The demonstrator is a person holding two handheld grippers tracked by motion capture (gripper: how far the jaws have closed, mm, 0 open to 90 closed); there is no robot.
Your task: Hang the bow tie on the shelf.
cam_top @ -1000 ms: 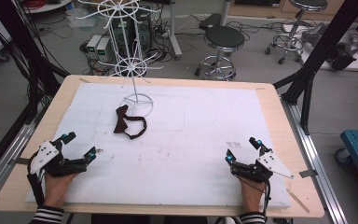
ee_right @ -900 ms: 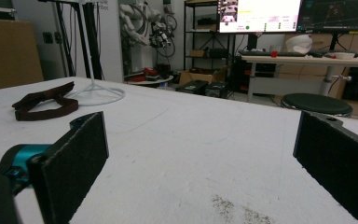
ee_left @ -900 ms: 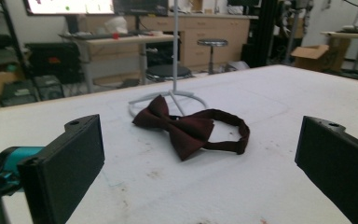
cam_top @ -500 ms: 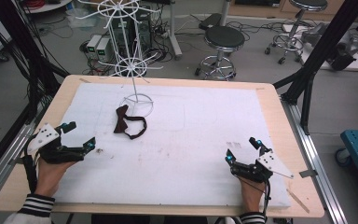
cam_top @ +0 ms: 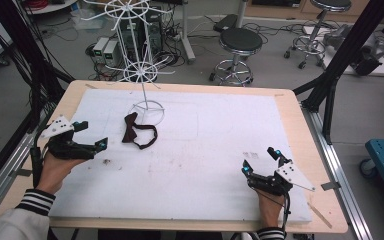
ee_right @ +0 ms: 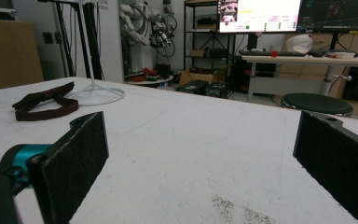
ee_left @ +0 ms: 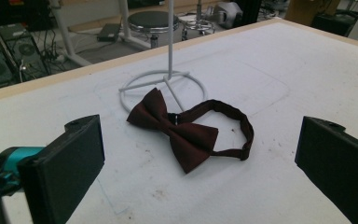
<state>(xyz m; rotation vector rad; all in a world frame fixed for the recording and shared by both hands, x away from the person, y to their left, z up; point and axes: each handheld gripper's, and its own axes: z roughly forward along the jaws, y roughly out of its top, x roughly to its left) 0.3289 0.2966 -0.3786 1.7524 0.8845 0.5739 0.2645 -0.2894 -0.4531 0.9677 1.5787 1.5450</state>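
My left gripper [cam_top: 91, 135] hovers over the white mat [cam_top: 220, 165] near the table's left edge, jaws spread wide with nothing between them, aimed at the dark red bow tie [cam_top: 139, 135]. The bow tie lies flat on the mat, just in front of the round base of the white wire stand [cam_top: 142, 75], its strap looped out to one side; in the left gripper view the bow tie [ee_left: 186, 128] sits between my jaws but well ahead of them. My right gripper [cam_top: 261, 161] rests near the front right of the mat, jaws also wide apart and empty, well away from the bow tie.
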